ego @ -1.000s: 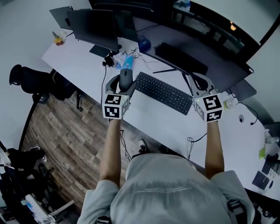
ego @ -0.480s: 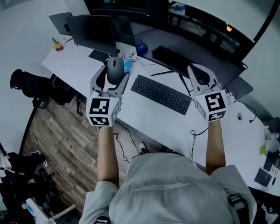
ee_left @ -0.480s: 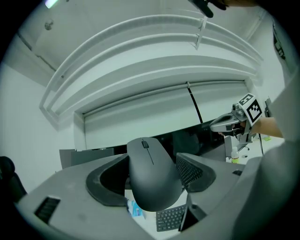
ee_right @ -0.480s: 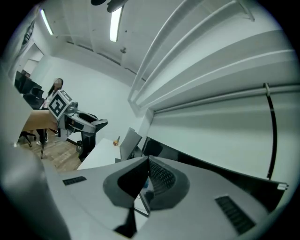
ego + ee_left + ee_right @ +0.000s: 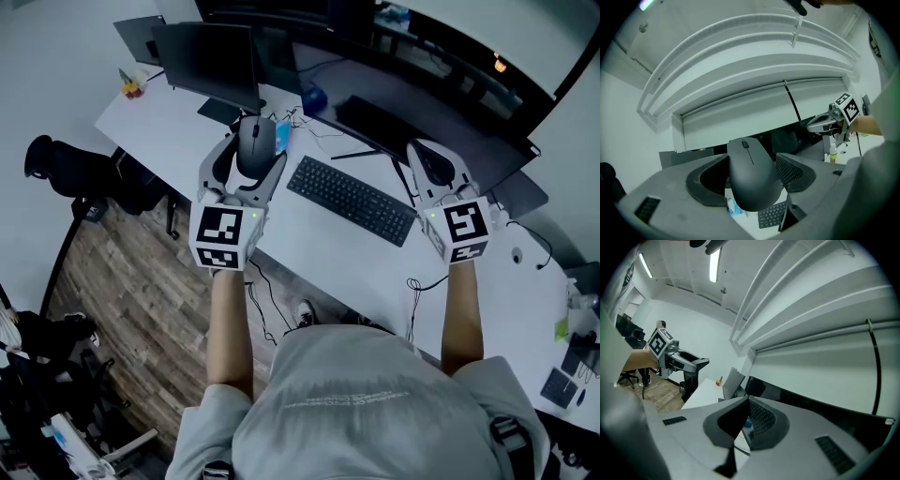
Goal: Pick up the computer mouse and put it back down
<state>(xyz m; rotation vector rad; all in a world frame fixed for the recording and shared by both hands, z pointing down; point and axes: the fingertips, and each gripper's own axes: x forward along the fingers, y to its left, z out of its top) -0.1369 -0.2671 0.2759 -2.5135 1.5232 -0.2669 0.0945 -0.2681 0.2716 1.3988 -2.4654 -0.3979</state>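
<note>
Mouse (image 5: 752,173) in left claw (image 5: 751,180), aloft.

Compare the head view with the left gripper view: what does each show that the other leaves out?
Only the head view: the person's forearms, the brown wooden floor, the black office chair and the left gripper's own black-and-white marker cube. Only the left gripper view: the white ribbed ceiling and the ridged pad on one of that gripper's fingers. Both: the dark grey computer mouse held between the left gripper's fingers, the black keyboard and the right gripper.
</note>
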